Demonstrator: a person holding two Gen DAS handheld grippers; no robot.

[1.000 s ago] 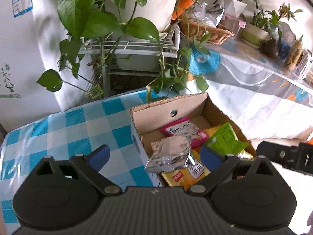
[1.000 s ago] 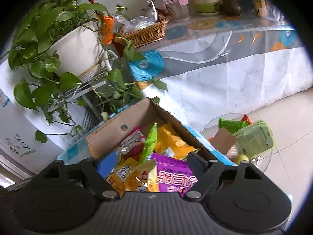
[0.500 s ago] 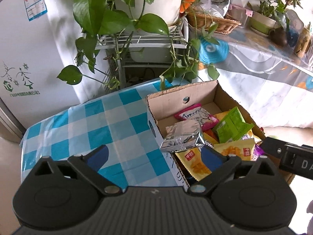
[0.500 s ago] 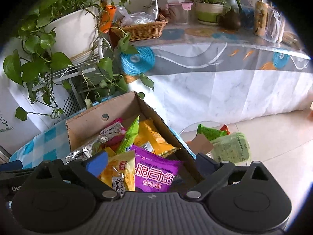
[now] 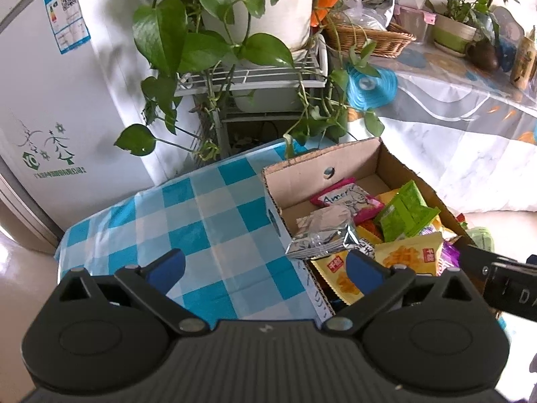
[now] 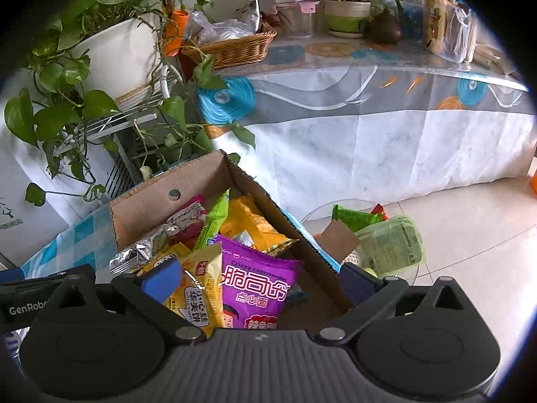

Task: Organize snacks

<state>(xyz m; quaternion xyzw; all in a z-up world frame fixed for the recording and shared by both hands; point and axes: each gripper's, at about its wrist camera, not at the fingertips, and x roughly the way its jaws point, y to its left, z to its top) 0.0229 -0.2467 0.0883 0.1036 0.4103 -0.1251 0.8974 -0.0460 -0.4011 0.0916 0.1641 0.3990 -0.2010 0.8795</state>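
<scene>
Two tongs in view, both with jaws apart and nothing between them. Left tongs point(image 5: 265, 265) hover over the checked bench point(image 5: 201, 221), their right pad at the box's near-left corner. At 1 o'clock from them sits the cardboard box point(image 5: 322, 164), open-topped and packed with snacks.

Silver foil packet point(image 5: 322, 235) lies across the box's left wall, one end hanging out over the bench. Behind it at 12 o'clock, a pink packet point(image 5: 345, 198); at 3 o'clock, a green packet point(image 5: 402, 211) standing on edge; yellow packets in front.

Right tongs point(image 6: 258, 282) hover over the near end of the box, a yellow wafer packet point(image 6: 198, 288) and a purple packet point(image 6: 258, 285) directly below. At 2 o'clock, outside the box, a glass bowl point(image 6: 392, 248) holds more green packets; whether it stands on the floor I cannot tell.

Risks, as judged: foil packet is poorly seated and a brush from either tong could tip it onto the bench. Packets overlap, so a pinch may catch two at once. Pushing on the light box could slide it toward the bench edge on the right.
</scene>
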